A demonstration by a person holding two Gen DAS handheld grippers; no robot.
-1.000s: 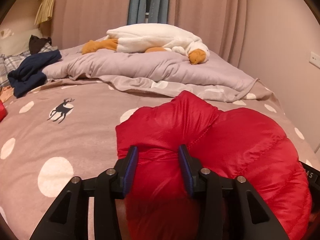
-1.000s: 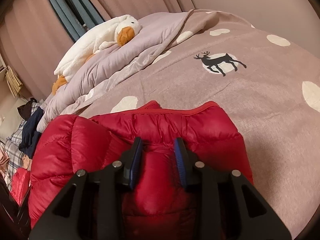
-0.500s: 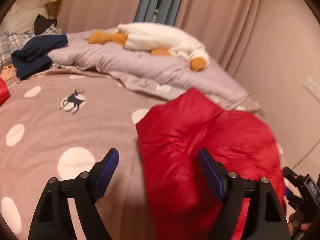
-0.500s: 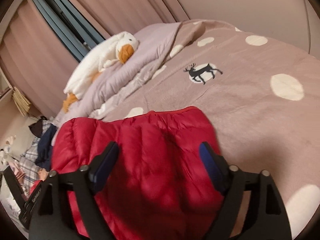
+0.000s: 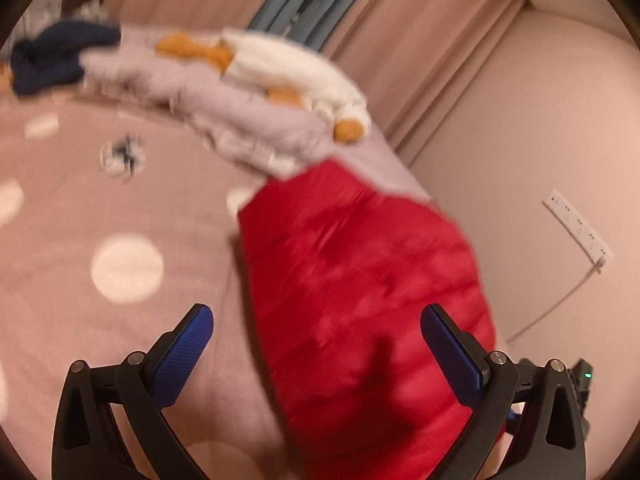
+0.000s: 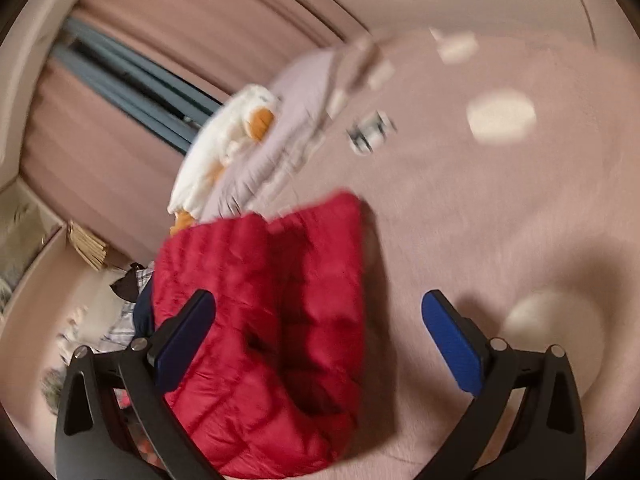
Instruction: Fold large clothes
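The red quilted puffer jacket [image 5: 360,292] lies folded on the pink-brown bedspread with pale polka dots [image 5: 80,208], a compact padded bundle with stitched channels running along its length [image 6: 272,320]. In the left wrist view it sits near the edge of the bed by the pink wall; in the right wrist view the bare bedspread [image 6: 500,220] stretches away on the picture's right of it.

The left gripper [image 5: 316,340] has its jaws spread wide; they have just been opening, and the blue pads [image 5: 182,354] press on nothing. The jacket shows in the gap between them, nearer the right-hand pad, but neither pad touches it. The right gripper [image 6: 318,328] is likewise wide apart, its jaws having just been opening too; its left-hand blue pad [image 6: 184,338] stands in front of the jacket's edge and the other is over bare bedspread, with no fabric clamped.

Beyond the jacket a rumpled lilac duvet [image 5: 248,112] is heaped up, with a white plush goose with an orange beak and feet [image 5: 296,76] lying on top. A dark navy garment [image 5: 52,60] lies at the far left of the bed. Pink curtains with a grey-blue panel [image 5: 320,4] hang behind, and a white power strip [image 5: 576,224] is fixed on the wall. Both views are blurred.
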